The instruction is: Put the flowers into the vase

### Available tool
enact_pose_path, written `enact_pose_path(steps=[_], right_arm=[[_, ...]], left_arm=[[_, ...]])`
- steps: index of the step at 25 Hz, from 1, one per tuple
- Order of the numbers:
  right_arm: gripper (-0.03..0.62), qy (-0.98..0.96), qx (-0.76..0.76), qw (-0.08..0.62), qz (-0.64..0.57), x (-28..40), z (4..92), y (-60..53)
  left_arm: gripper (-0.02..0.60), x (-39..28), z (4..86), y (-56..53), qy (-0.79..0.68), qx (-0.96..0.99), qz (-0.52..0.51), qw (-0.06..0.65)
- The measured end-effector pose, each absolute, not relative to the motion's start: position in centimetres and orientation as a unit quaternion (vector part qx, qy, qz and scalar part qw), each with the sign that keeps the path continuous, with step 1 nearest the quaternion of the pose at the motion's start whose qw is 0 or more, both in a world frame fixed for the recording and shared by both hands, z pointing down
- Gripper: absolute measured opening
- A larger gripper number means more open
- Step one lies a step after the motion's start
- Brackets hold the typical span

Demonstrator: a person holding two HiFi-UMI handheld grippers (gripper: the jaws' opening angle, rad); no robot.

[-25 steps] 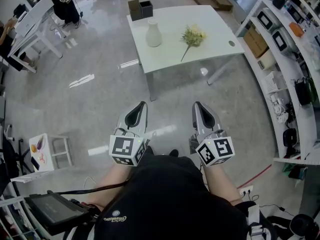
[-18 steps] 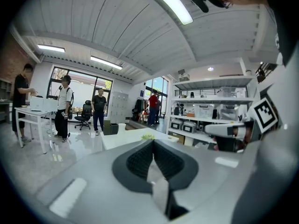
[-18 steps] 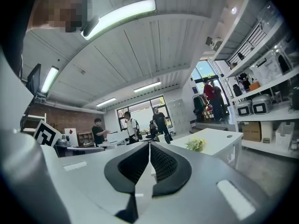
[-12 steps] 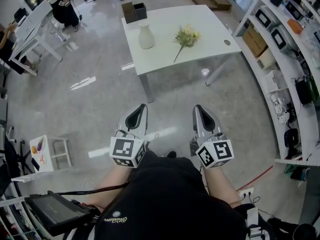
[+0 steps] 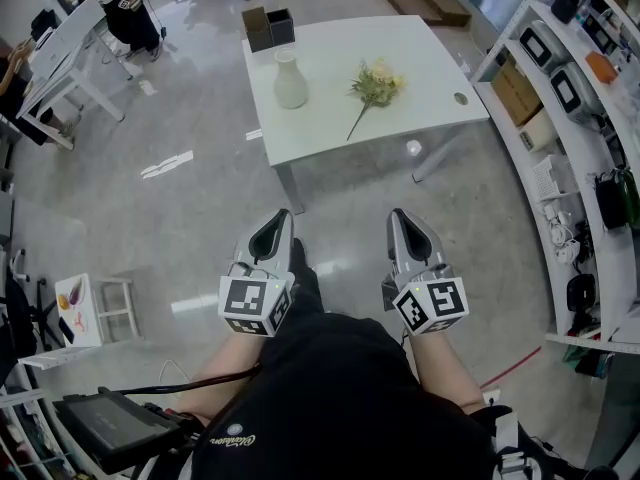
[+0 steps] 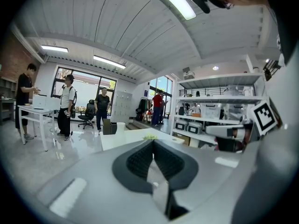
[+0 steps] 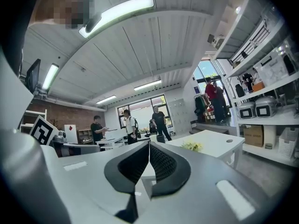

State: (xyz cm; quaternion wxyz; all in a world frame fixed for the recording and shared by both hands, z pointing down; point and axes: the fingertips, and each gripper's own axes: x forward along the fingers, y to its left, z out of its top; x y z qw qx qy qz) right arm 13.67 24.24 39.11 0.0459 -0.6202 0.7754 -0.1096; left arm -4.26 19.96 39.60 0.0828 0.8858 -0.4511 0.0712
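A white vase [image 5: 290,80] stands on the white table [image 5: 330,128] far ahead of me. A bunch of pale yellow flowers [image 5: 375,84] lies on its side to the vase's right, stem toward me. My left gripper [image 5: 284,216] and right gripper [image 5: 396,216] are held side by side over the floor, well short of the table. Both are shut with nothing in them. In the left gripper view the left gripper [image 6: 153,141] points at the table, with the vase [image 6: 120,126] and flowers [image 6: 150,137] small beyond it. In the right gripper view the flowers [image 7: 192,146] lie right of the right gripper [image 7: 149,143].
Two dark boxes [image 5: 270,27] sit at the table's far corner. Shelves [image 5: 585,118] with appliances and boxes line the right side. A desk [image 5: 65,53] with people [image 5: 125,3] stands at the far left. A small white stool [image 5: 95,303] is at my left, a tablet [image 5: 110,423] by my hip.
The table with the vase and flowers has shifted a little lower and leftward in the head view as I walk toward it. Both grippers keep their shut pose.
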Motion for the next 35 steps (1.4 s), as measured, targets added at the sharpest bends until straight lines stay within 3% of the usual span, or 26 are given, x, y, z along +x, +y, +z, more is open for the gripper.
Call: enact_pose_path(steps=[17, 35], right_arm=[[0.002, 0.751, -0.651, 0.017, -0.108, 11.1, 37.9, -2.8], [0.002, 0.74, -0.648, -0.043, -0.174, 16.2, 43.7, -9.9]], left_arm=[[0.008, -5.8, 39.8, -6.6, -0.413, 0.901, 0.084, 0.106], [0.008, -0.3, 43.0, -12.4, -0.405, 0.896, 0.125, 0.136]])
